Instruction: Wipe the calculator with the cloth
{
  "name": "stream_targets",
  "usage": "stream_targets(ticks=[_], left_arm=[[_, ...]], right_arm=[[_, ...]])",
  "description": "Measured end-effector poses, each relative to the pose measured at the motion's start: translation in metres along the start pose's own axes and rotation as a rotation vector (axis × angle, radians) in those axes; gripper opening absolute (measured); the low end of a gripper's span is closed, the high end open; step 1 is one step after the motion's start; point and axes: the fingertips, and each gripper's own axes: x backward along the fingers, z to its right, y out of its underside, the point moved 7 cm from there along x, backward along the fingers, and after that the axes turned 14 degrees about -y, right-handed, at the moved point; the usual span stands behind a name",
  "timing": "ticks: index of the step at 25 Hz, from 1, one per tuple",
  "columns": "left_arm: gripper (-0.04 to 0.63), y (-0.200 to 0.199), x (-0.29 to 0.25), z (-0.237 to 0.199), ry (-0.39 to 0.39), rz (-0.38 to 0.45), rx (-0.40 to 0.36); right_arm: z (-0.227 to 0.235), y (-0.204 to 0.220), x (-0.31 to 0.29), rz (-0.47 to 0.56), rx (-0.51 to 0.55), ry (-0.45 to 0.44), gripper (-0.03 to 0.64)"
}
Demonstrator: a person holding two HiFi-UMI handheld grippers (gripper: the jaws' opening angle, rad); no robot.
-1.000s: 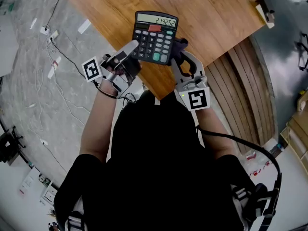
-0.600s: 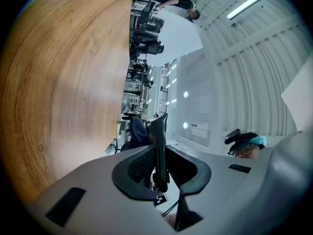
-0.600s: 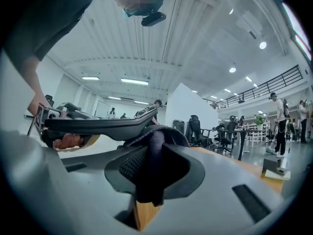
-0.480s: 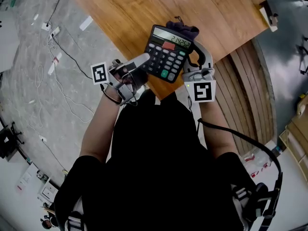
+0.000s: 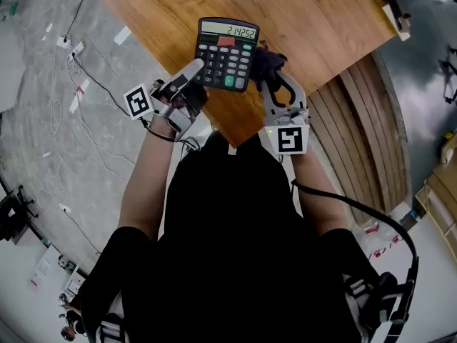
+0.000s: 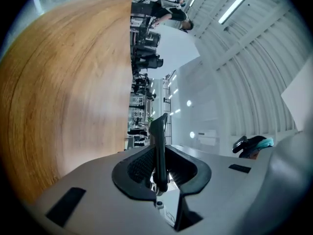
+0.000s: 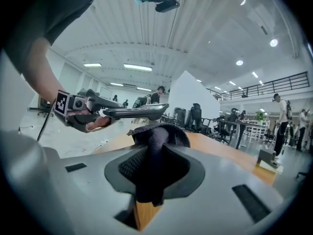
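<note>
A black calculator [image 5: 227, 52] with a lit display is held up over the wooden table's [image 5: 321, 27] near corner. My left gripper [image 5: 198, 68] is shut on its lower left edge. In the left gripper view the calculator [image 6: 159, 146] stands edge-on between the pads of that gripper [image 6: 159, 169]. My right gripper [image 5: 270, 73] is shut on a dark cloth [image 5: 267, 61], which bunches against the calculator's right side. Seen from the right gripper [image 7: 151, 173], the cloth [image 7: 154, 141] fills the jaws, just under the calculator [image 7: 139, 112].
The table's near corner lies right under both grippers. Stacked wooden planks [image 5: 364, 127] lean at the right. Cables [image 5: 86, 84] trail over the grey floor at the left. A small block [image 5: 396, 16] sits at the table's far right edge.
Half a second ago the calculator was tilted and further right, with the cloth behind its top edge. It has swung back left and squared up, and the cloth now sits at its right side.
</note>
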Motion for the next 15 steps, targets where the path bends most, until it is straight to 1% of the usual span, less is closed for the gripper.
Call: stream_targets(ticks=[3, 7, 10, 15], left_arm=[[0.071, 0.002, 0.001, -0.019, -0.049, 0.015, -0.021], [0.071, 0.005, 0.001, -0.047, -0.138, 0.002, -0.024], [0.071, 0.012, -0.001, -0.07, -0.216, -0.015, -0.033], [0.071, 0.032, -0.005, -0.092, -0.334, 0.002, -0.072]], right_arm=[[0.01, 0.019, 0.009, -0.066, -0.037, 0.063, 0.08], [0.019, 0.029, 0.001, -0.095, -0.118, 0.106, 0.08], [0.021, 0.043, -0.011, -0.127, -0.205, 0.139, 0.08], [0.018, 0.066, -0.014, -0.255, -0.304, 0.164, 0.08]])
